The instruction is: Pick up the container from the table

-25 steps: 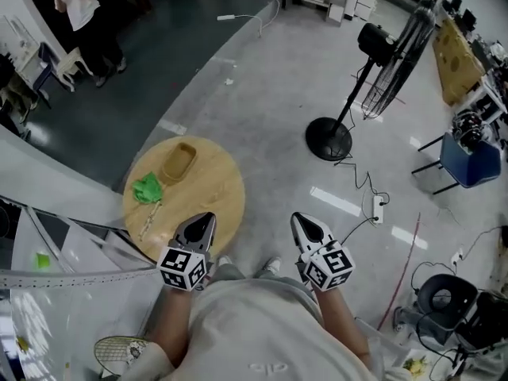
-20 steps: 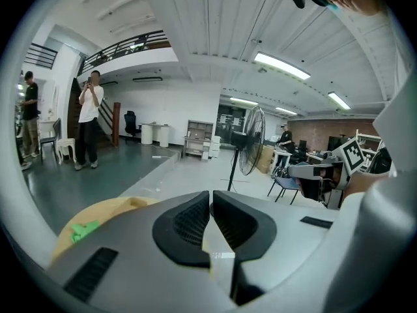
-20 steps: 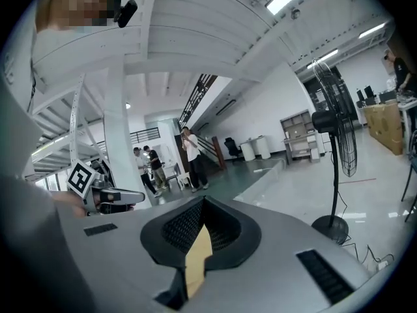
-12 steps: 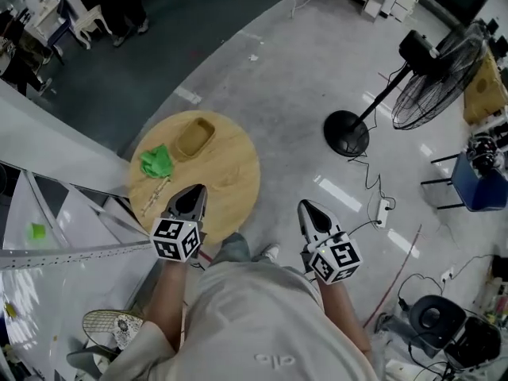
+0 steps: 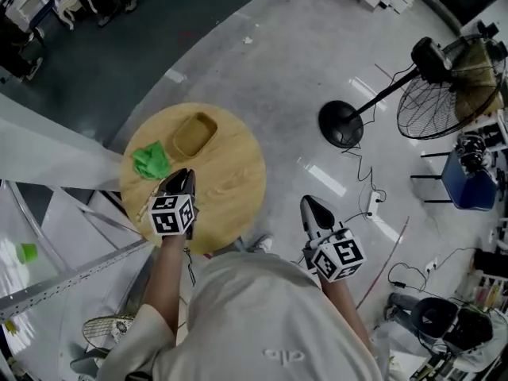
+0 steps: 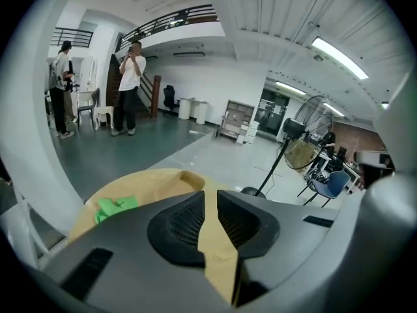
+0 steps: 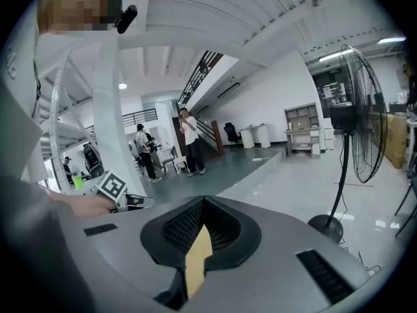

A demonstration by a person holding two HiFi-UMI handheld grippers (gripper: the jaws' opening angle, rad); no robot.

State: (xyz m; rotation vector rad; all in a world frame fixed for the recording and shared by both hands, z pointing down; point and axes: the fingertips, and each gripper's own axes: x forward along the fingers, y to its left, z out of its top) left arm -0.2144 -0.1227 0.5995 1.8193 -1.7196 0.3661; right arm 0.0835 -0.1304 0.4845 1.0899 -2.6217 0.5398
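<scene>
The container [image 5: 194,134], a shallow tan tray, lies on the far part of the round wooden table [image 5: 234,185], with a crumpled green thing [image 5: 151,161] to its left. My left gripper [image 5: 180,179] hangs over the table's near left, just short of the container and pointing at it. Its jaws have just been opening and stand slightly apart with nothing between them. In the left gripper view the container's rim [image 6: 187,177] shows just past the left gripper [image 6: 210,194]. My right gripper [image 5: 312,206] is over the floor right of the table, with its tips together in the right gripper view [image 7: 203,201].
A standing fan [image 5: 444,70] with a round black base [image 5: 341,125] is on the floor at the right, and cables and a power strip [image 5: 373,205] trail nearby. A metal frame [image 5: 63,276] and white panels border the table's left. People [image 6: 130,87] stand far off.
My left gripper has reached forward from the table's near edge to over the table, closer to the container. The right gripper has shifted a little beside the table.
</scene>
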